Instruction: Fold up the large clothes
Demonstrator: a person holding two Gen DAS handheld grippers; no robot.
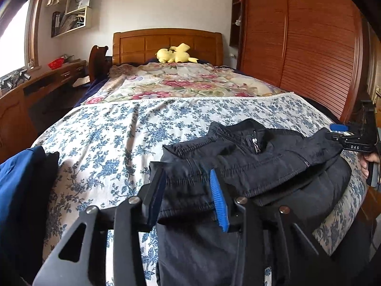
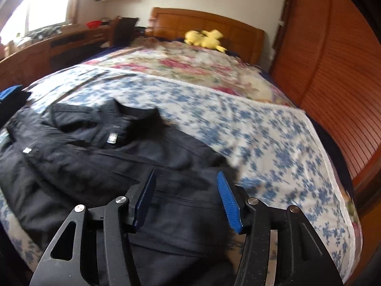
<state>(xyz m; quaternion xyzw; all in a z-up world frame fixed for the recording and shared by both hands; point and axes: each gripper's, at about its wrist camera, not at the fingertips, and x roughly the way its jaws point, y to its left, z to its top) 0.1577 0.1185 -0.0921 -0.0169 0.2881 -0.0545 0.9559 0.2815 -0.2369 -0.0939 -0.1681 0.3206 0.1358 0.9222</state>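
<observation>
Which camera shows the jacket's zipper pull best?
The left wrist view: the zipper pull hangs sharp and close below the black jacket's collar. In the right wrist view it is only a blurred pale smudge.

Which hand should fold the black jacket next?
Probably the left. The left tongs already straddle a raised fold of the black jacket, jaws open around it. The right tongs hang open above flat cloth near its edge.
</observation>
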